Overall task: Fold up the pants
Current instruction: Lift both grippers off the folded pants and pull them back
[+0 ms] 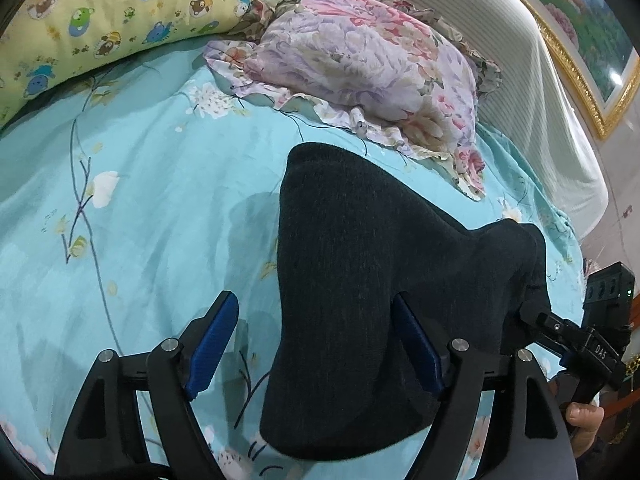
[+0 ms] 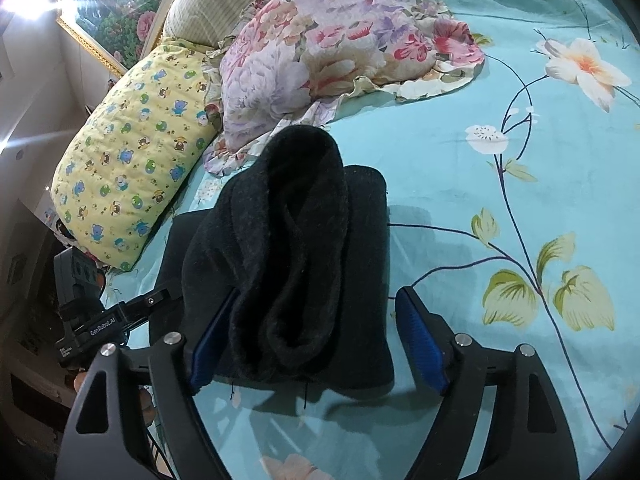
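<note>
Both grippers gape; pants apparently lie folded

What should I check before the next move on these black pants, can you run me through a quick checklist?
1. Left gripper open: ok, pads stand apart.
2. Right gripper open: ok, neither pad presses the cloth.
3. Black pants resting on the bedsheet: ok.
4. Fold neat and flat: not ok, the top layer is bunched and rolled.
5. Clear of the floral pillow: cannot tell, the far end lies close to it.
</note>
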Action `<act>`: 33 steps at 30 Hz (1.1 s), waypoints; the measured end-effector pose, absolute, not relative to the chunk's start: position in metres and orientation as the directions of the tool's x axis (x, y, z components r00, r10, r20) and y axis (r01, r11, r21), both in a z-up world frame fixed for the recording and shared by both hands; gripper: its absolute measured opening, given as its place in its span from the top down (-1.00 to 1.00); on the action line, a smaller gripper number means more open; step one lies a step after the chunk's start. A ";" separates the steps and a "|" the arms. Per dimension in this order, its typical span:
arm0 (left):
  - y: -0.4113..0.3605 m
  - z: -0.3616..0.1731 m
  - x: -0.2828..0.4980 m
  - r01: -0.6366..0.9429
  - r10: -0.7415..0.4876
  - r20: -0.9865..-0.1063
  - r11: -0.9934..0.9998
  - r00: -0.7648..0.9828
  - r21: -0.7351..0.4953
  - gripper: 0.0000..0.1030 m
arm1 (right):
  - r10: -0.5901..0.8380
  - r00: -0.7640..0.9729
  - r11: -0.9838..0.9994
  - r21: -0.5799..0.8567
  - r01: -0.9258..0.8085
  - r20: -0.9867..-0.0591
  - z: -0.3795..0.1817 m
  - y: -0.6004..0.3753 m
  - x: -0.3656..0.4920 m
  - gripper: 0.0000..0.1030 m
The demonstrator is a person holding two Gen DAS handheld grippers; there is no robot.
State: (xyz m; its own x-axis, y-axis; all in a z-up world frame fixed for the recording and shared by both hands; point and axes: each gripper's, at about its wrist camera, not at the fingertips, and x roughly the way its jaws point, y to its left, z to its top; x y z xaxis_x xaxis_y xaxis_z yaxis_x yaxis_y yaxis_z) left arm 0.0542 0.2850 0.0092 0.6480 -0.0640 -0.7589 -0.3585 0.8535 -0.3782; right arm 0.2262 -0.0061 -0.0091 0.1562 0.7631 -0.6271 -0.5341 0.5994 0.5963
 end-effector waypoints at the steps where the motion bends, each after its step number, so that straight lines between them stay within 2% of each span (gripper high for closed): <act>1: 0.284 0.010 0.051 -0.365 -0.055 -0.761 0.854 0.647 -0.371 -0.56 | 0.764 0.159 0.599 0.596 -0.535 -0.626 -0.008 -0.007 0.225 -0.56; 12: 0.267 0.022 0.022 -0.396 0.047 -0.761 0.874 0.647 -0.283 -0.57 | 0.772 0.214 0.593 0.555 -0.584 -0.599 0.005 -0.018 0.200 -0.68; 33: 0.231 0.027 -0.021 -0.380 0.120 -0.744 0.905 0.657 -0.190 -0.60 | 0.705 0.343 0.625 0.315 -0.714 -0.620 0.012 -0.018 0.141 -0.76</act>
State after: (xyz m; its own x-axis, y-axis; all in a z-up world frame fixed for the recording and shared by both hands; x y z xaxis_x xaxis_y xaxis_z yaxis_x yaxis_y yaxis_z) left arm -0.0209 0.2313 0.0267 0.6571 0.1196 -0.7442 -0.3796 0.9055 -0.1897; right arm 0.1410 -0.0180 0.0123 0.3429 0.7054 -0.6203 -0.7145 0.6246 0.3153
